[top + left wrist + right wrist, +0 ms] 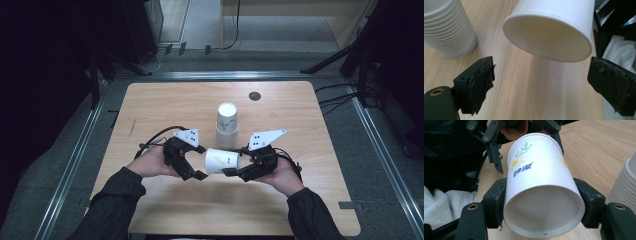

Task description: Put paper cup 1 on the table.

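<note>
Pale wooden bench (pixel 165 105) in a dark room.
Right claw (pixel 239 169) clamps a paper cup (pixel 221 161); left claw (pixel 199 161) gapes empty.

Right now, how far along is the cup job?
One paper cup is off the stack of cups and held sideways, above the table, by the right gripper. The left gripper is open at its rim. Placing it remains.

Stack of white paper cups (pixel 227 125) stood mid-table | flower-printed white paper cup (pixel 221 161) lay sideways before it, between left gripper (pixel 199 161) and right gripper (pixel 235 162) | wooden table (pixel 165 105) beneath
</note>
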Demonstrator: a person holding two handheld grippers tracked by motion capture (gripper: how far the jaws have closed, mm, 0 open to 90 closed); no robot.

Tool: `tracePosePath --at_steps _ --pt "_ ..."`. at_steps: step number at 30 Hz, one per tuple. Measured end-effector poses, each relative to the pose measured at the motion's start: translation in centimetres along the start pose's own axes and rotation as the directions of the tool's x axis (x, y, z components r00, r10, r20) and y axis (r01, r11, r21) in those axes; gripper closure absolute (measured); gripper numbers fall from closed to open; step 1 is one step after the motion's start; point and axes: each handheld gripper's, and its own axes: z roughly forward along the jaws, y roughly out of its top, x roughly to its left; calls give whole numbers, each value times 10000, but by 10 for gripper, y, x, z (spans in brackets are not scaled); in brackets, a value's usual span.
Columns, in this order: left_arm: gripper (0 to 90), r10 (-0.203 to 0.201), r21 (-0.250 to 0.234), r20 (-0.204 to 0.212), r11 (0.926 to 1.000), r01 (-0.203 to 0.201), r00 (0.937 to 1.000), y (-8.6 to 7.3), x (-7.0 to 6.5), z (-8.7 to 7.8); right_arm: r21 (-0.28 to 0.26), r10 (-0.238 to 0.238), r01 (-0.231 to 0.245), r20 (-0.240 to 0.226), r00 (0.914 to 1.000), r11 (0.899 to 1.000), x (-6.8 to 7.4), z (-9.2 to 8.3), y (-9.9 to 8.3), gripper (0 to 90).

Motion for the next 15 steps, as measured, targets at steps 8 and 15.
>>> tracePosePath --at_steps 8,15 --pt "82 187 -778 634 9969 -138 9978 0 -1 10 -96 0 -4 -414 9991 10000 1 1 1 345" --pt "82 139 -1129 895 9936 -38 9959 1 -2 8 -117 61 -69 -685 9976 9999 1 2 -1 344"
